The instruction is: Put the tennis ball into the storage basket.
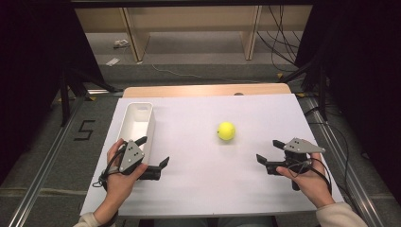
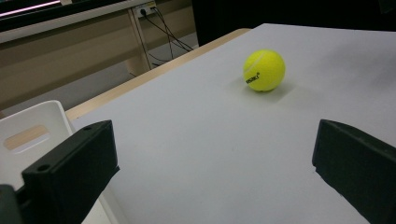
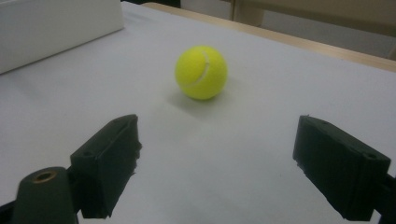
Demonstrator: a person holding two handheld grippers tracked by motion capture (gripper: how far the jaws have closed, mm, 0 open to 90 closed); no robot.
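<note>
1. Progress looks minimal to us: the tennis ball (image 1: 226,131) sits untouched on the white table sheet (image 1: 208,189), right of centre and toward the far half, well apart from both tools.
2. We see the right gripper (image 1: 270,151) near the right edge of the sheet, jaws parted and empty, aimed leftward at the ball; in the right gripper view the ball (image 3: 201,72) lies ahead between the jaws' line but well beyond their tips.
3. We see the left gripper (image 1: 154,152) at the near left, jaws spread wide with nothing between them, just beside the white bin (image 1: 137,124); in its own view the ball (image 2: 264,70) is farther off, to the right.
4. We judge that everything remains: reaching the ball, closing on it, and probably carrying it to the bin, which appears empty as far as we can see.
5. Hard to make out: the bin's near end is covered by the left hand (image 1: 118,177) and its grey plate, and only a corner of it (image 2: 32,130) is in the left gripper view. The ball's printed lettering is too small to read.
</note>
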